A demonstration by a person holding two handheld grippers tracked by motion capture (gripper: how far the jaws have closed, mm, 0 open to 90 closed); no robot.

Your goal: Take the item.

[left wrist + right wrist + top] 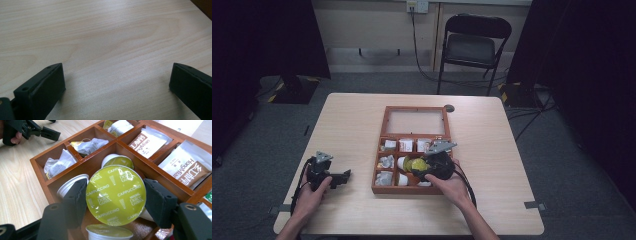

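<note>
A pale wooden table (492, 150) stands on grey carpet, with a black folding chair (474, 45) at its far side. The right gripper (115, 195) has its jaws clamped on the rim of a green-lidded Cappuccino capsule (115, 195), one on each side, lid facing the camera. It is held just above the middle compartments of a brown wooden box (379, 185), where more capsules (117, 160) sit. Tea bags (58, 162) fill the left cells, and brown HongMian sachets (185, 167) the far ones. The box's glass lid (416, 121) lies open on the far side. Well left of the box, the left gripper (346, 176) rests low over bare tabletop, jaws wide apart, nothing between them.
</note>
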